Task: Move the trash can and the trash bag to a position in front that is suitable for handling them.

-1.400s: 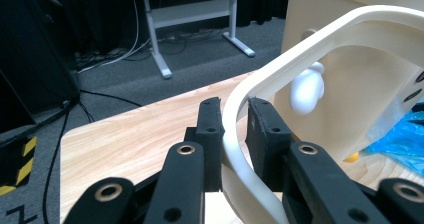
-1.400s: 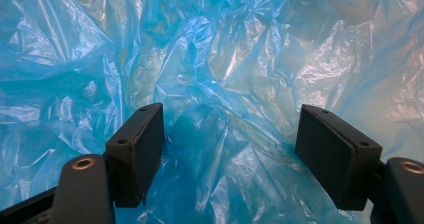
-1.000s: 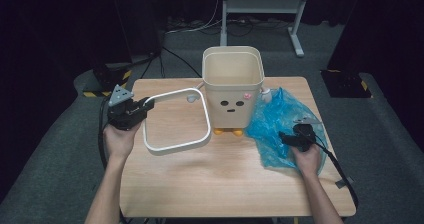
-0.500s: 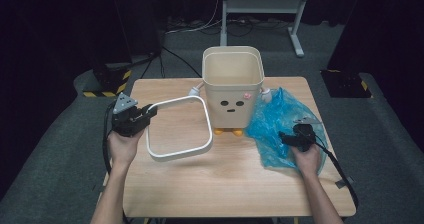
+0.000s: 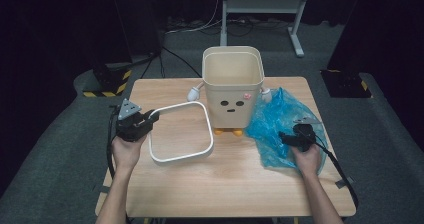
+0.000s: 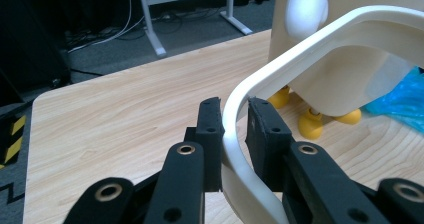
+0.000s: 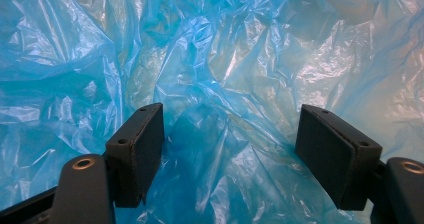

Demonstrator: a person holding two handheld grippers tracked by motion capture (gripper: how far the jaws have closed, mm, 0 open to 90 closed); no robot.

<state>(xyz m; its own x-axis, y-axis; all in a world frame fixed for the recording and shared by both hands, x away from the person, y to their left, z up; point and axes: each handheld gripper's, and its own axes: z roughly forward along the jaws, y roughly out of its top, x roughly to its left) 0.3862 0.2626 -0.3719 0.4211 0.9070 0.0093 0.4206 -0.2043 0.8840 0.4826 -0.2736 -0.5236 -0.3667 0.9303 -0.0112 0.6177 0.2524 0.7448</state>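
Note:
A cream bin [image 5: 232, 86] with a drawn face and orange feet stands at the back middle of the wooden table [image 5: 225, 184]. Its white square rim ring [image 5: 181, 132] lies tilted to the bin's left. My left gripper [image 5: 150, 118] is shut on the ring's left edge; in the left gripper view the jaws pinch the white ring [image 6: 235, 134] between them. A crumpled blue plastic bag [image 5: 280, 126] lies right of the bin. My right gripper [image 5: 286, 138] stands open over it, and the blue bag [image 7: 225, 74] lies in front of the wide-apart jaws.
The bin's orange feet [image 6: 310, 124] and one white knob arm [image 6: 305, 9] show behind the ring. A metal stand [image 5: 260, 6] and cables lie on the floor beyond the table. Bare wood spans the table's near half.
My left gripper has carried the ring down and toward the near side, so it lies lower against the table. The right gripper has stayed on the bag.

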